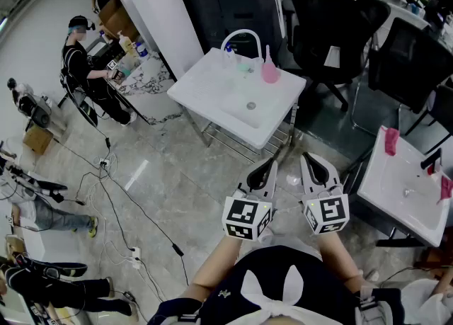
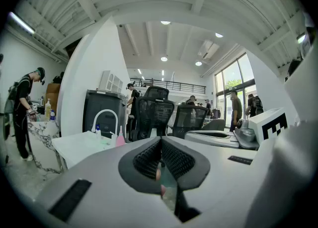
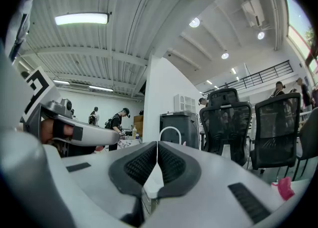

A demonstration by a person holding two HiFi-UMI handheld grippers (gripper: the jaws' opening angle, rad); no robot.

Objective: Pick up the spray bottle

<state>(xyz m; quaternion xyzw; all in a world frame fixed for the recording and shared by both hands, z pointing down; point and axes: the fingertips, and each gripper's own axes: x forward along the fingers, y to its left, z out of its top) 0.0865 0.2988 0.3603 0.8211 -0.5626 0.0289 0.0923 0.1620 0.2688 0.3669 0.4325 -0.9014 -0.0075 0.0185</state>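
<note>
Sink (image 1: 202, 97) seemingly holds spray bottle (image 1: 270, 70), beyond closed, empty left gripper (image 1: 270, 169) and right gripper (image 1: 312, 162).

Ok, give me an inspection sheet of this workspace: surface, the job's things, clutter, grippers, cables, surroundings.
Surface: white sink table ahead, arched faucet at its back.
Job's things: pink bottle upright beside the faucet, likely the spray bottle; not gripped.
Clutter: blue-capped bottle by the faucet; pale green item next to it, too small to tell.
Grippers: left gripper and right gripper short of the sink table, jaws shut, nothing between them.
Cables: cables across the floor at left, near a power strip.
Surroundings: chairs, second sink at right, person at left.
</note>
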